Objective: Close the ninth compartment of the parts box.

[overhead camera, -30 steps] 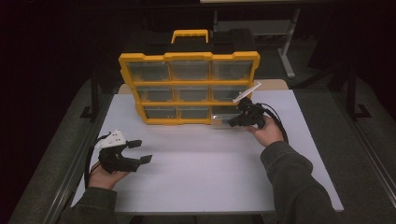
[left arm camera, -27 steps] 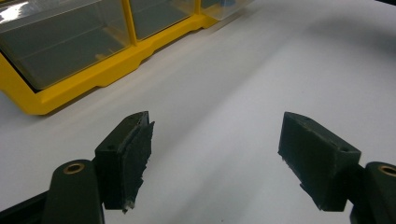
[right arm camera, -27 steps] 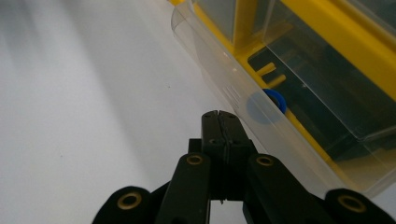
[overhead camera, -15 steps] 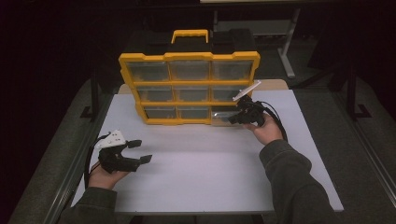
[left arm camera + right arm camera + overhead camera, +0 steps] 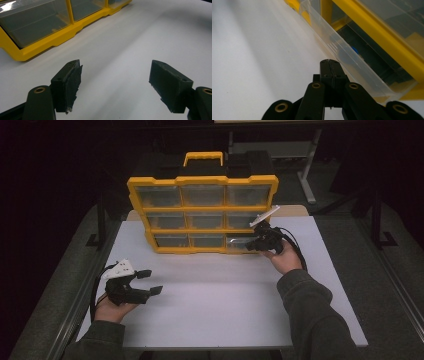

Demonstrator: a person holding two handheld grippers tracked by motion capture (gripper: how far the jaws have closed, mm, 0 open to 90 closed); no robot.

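Note:
A yellow organizer with several clear drawers stands upright at the back of the white table. Its bottom-right drawer is pulled out a little. My right gripper is at that drawer's front. In the right gripper view its pads meet with nothing visible between them, and the right gripper tip lies against the clear drawer wall. A small blue item shows inside. My left gripper rests near the table's front left, open and holding nothing. The left gripper points toward the organizer.
The organizer's yellow carry handle rises at its top. Bare white tabletop lies between the two hands. Dark floor and table legs surround the table. A sleeve comes in from the bottom right.

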